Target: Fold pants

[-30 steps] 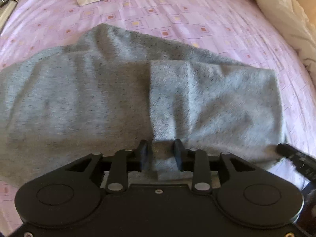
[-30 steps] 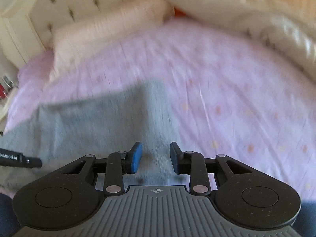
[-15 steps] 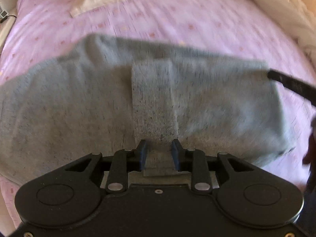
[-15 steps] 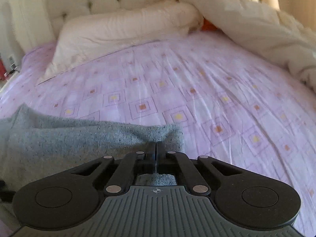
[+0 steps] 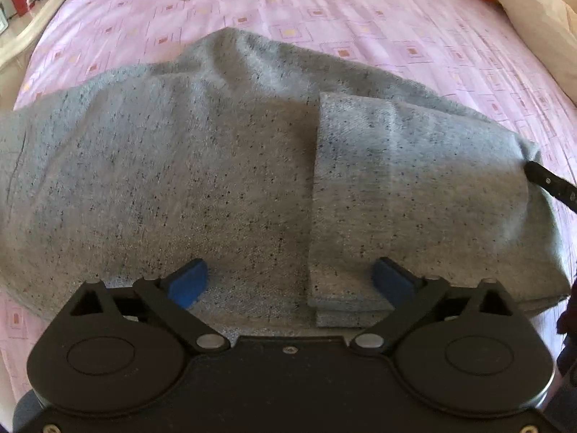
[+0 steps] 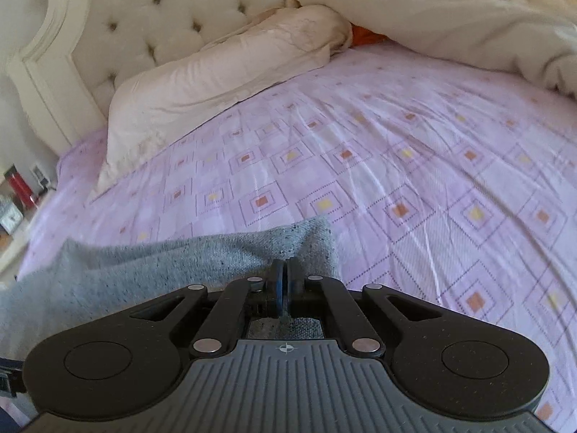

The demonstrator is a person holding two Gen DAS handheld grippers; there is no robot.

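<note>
My pants [image 5: 223,166] lie partly folded (one more fold left, I judge); left claw [image 5: 288,281] just spread, right claw [image 6: 283,281] pinching a corner.

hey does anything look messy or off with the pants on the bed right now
Mostly tidy. The grey pants lie folded on the purple sheet, but the far edge humps up in a wrinkled ridge rather than lying flat. The right tool pinches one corner; the left tool has just opened.
</note>
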